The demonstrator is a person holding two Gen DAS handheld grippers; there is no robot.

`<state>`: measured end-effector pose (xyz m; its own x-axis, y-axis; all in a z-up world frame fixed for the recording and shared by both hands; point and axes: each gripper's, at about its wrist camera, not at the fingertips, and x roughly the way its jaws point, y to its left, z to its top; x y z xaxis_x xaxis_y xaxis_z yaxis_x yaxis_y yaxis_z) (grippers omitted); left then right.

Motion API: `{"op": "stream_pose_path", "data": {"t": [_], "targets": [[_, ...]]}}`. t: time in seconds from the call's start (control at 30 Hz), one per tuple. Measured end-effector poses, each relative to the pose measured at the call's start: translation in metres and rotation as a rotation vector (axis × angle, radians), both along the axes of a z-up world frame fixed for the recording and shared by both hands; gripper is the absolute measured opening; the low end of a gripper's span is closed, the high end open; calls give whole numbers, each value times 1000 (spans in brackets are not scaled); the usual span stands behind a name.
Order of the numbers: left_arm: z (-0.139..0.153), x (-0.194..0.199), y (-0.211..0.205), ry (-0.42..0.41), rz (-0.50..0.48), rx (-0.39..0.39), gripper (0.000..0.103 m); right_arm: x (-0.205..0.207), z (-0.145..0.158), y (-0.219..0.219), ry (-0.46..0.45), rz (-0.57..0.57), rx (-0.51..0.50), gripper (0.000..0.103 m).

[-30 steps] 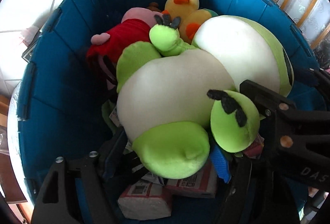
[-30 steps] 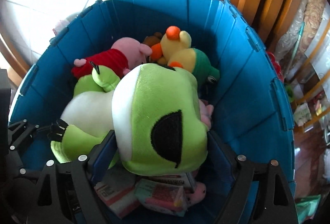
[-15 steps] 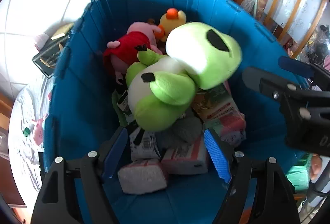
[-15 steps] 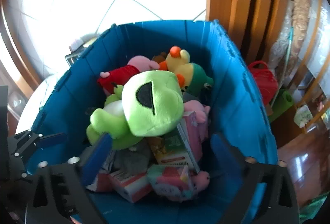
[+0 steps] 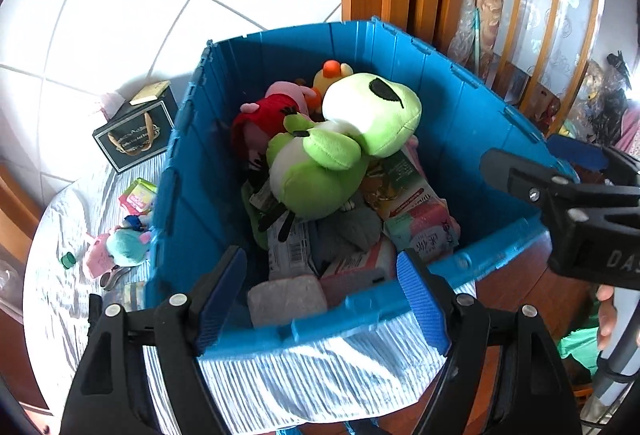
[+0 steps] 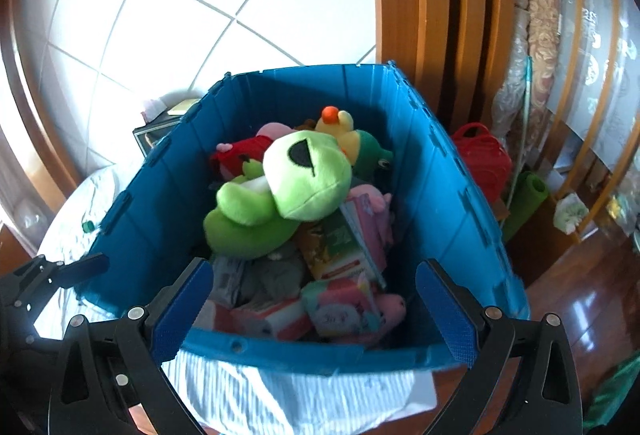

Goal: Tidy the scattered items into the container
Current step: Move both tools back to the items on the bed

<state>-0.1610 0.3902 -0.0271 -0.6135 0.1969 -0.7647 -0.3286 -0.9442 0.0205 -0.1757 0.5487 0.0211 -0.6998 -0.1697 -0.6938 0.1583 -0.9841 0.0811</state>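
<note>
Frog dropped, both grippers pulled back from the bin

The left gripper (image 5: pixel 320 291) and right gripper (image 6: pixel 312 311), which a second ago hugged the plush frog (image 6: pixel 280 191), now stand open and empty at the blue plastic bin's (image 5: pixel 440 83) near rim; the right jaws have just widened. The soft frog tops other plush and cartons inside.

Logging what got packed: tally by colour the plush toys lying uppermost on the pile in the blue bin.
Light green frog: 1
Red-and-pink plush: 1
Yellow duck: 1
Dark green plush: 1
Total: 4 (toys buried lower down not counted)
</note>
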Motion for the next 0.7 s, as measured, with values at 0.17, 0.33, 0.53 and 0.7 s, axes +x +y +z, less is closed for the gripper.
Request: {"op": "stream_pose_path", "data": {"t": [0.17,0.33,0.53,0.7], "targets": [[9,26,-28,43,-20,31,78,31,6,-24,29,-20,-14,103],[14,52,-75,76,-39,57,78,65,14,-63,63,-63,-11,103],[10,81,-153,92,-42,85,78,102,14,-135,78,-79,-30,103],[1,95,-220,90,11,98,78,120,14,-201,79,-27,-31,103]]}}
